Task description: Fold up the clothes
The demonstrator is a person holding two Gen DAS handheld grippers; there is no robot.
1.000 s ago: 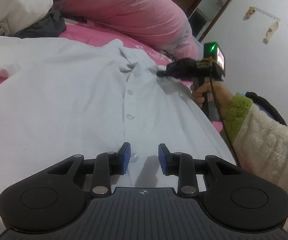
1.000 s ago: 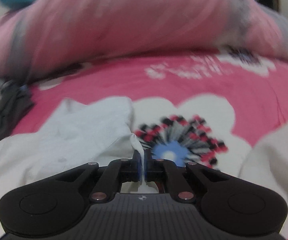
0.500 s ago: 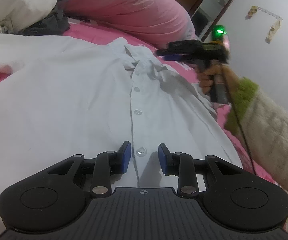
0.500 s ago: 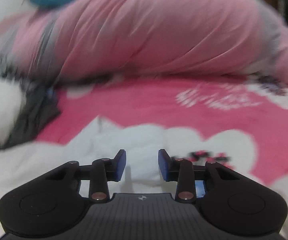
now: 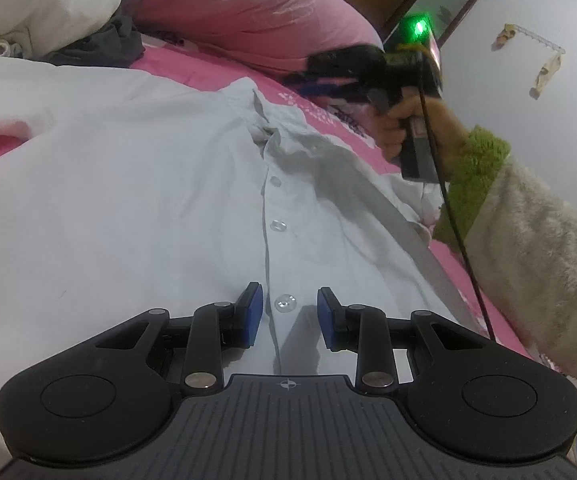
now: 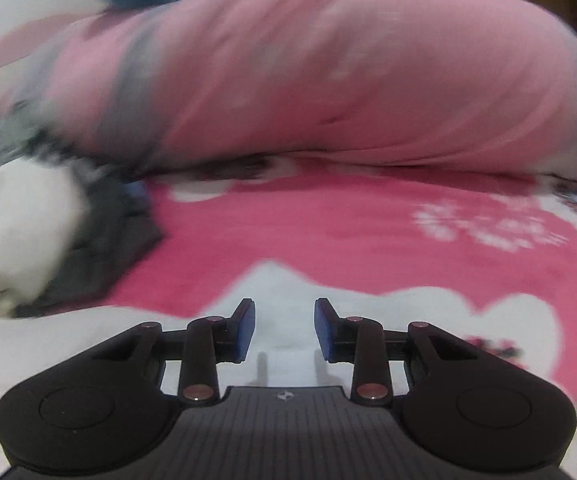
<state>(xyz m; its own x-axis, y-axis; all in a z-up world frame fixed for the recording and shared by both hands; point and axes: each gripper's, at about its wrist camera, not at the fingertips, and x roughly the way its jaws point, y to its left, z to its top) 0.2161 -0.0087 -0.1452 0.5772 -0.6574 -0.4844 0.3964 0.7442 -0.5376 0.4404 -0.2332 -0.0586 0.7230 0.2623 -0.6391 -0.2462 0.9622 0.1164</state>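
A pale blue-white button-up shirt [image 5: 160,208] lies spread front-up on the pink bed, collar [image 5: 256,108] at the far end. My left gripper [image 5: 288,312] is open and empty, low over the button placket with a button between its blue pads. My right gripper [image 5: 308,80] is held in the air above the collar's right side, seen from the left wrist view. In the blurred right wrist view it [image 6: 284,324] is open and empty above the shirt's collar area [image 6: 284,292].
A large pink duvet roll [image 5: 240,12] lies behind the shirt. A white bundle [image 5: 36,0] and dark grey cloth [image 5: 104,44] sit at the far left. The pink floral bedsheet [image 6: 328,220] surrounds the shirt. The bed edge runs along the right.
My right gripper let go of the shirt's collar edge, opened, and rose away from it. The left gripper stayed open and shifted slightly forward along the placket.
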